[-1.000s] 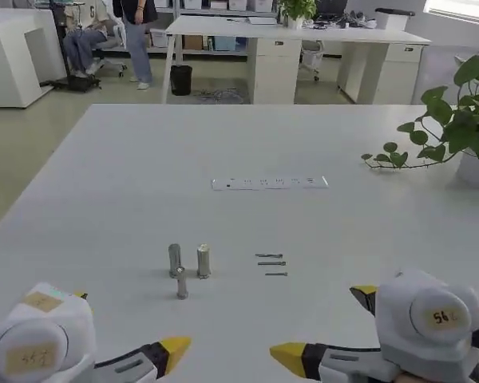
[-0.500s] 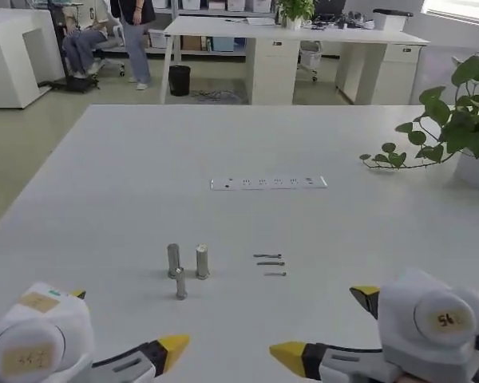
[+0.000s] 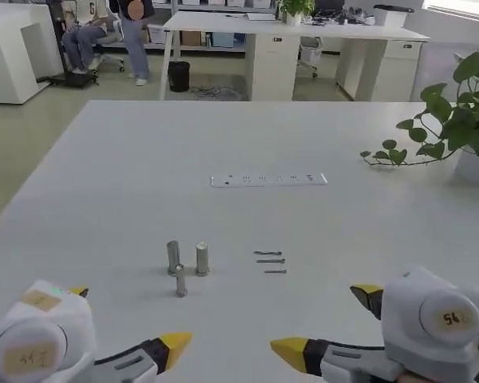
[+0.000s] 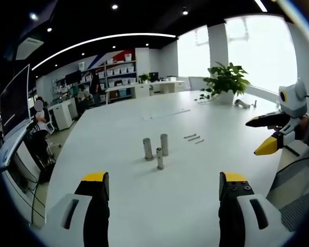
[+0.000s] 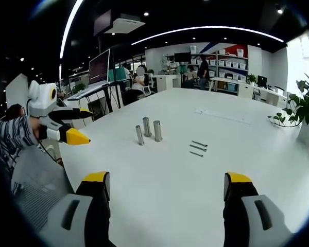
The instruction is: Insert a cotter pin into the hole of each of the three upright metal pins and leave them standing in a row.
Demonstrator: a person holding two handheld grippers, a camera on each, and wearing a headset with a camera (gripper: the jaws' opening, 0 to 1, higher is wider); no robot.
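Three short upright metal pins [image 3: 173,257] [image 3: 202,259] [image 3: 180,281] stand clustered on the white table, one in front of the other two. Three small cotter pins [image 3: 271,262] lie flat in a stack just to their right. My left gripper [image 3: 128,317] hovers open at the near left edge, and my right gripper [image 3: 326,319] hovers open at the near right, both well short of the parts and holding nothing. In the left gripper view the metal pins [image 4: 157,150] and cotter pins [image 4: 194,138] lie ahead of the open left gripper [image 4: 164,177]. The right gripper view shows the metal pins [image 5: 148,130] and cotter pins [image 5: 198,147] beyond the right gripper [image 5: 167,178].
A white power strip [image 3: 269,180] lies mid-table behind the parts. A potted trailing plant [image 3: 461,120] stands at the table's right edge. Bare tabletop [image 3: 104,207] surrounds the pins. Desks, a bin and people are across the room beyond the far edge.
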